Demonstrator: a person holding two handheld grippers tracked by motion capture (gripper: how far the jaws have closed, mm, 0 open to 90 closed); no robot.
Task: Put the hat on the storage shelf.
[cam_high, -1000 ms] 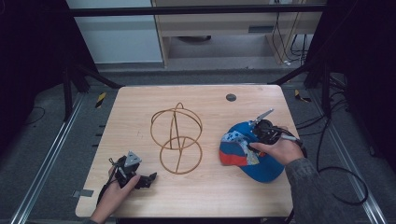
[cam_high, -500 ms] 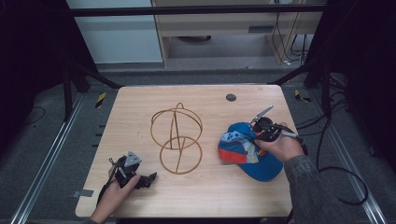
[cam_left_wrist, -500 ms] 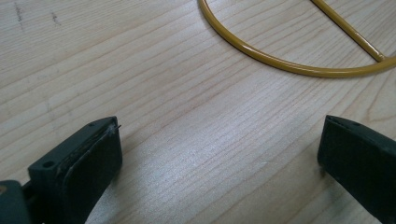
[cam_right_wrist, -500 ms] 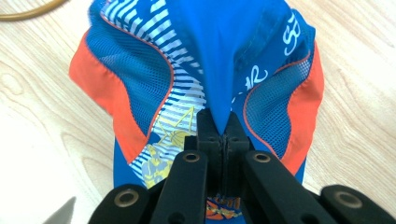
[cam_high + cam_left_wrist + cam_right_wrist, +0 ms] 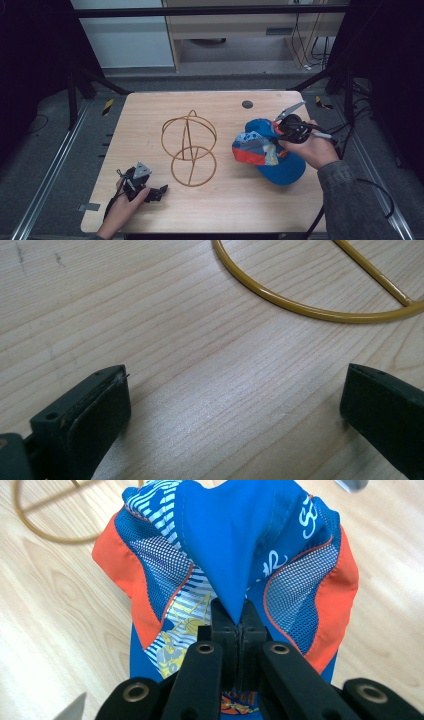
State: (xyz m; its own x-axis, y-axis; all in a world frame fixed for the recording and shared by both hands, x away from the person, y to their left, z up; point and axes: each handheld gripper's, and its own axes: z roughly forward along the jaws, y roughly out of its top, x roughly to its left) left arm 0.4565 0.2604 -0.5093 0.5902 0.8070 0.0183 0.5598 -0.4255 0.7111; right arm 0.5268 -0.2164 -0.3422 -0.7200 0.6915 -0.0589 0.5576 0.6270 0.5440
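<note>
Pinching a fold of blue fabric at the crown, the right gripper (image 5: 235, 625) has its two black jaws pressed together on the blue, orange and striped mesh baseball cap (image 5: 225, 565), and from the right gripper view the cloth is drawn up into a peak between them. From the high view the cap (image 5: 267, 152) sits at the right side of the pale wooden table (image 5: 150, 107), with its blue brim toward the near edge; whether that brim touches the wood I cannot tell. The yellow wire stand (image 5: 189, 147), made of a ring base and crossed hoops, stands upright in the middle of the table, bare, just to the left of the cap and apart from it.

As I read it, the grasp is done and the lift is under way; carrying the cap across and settling it over the hoops is all left to do.

The left gripper (image 5: 150, 192) lies low on the table near the front left corner, its jaws spread wide with nothing between them, and the left gripper view shows an arc of the stand's ring base (image 5: 300, 305) beyond them.
</note>
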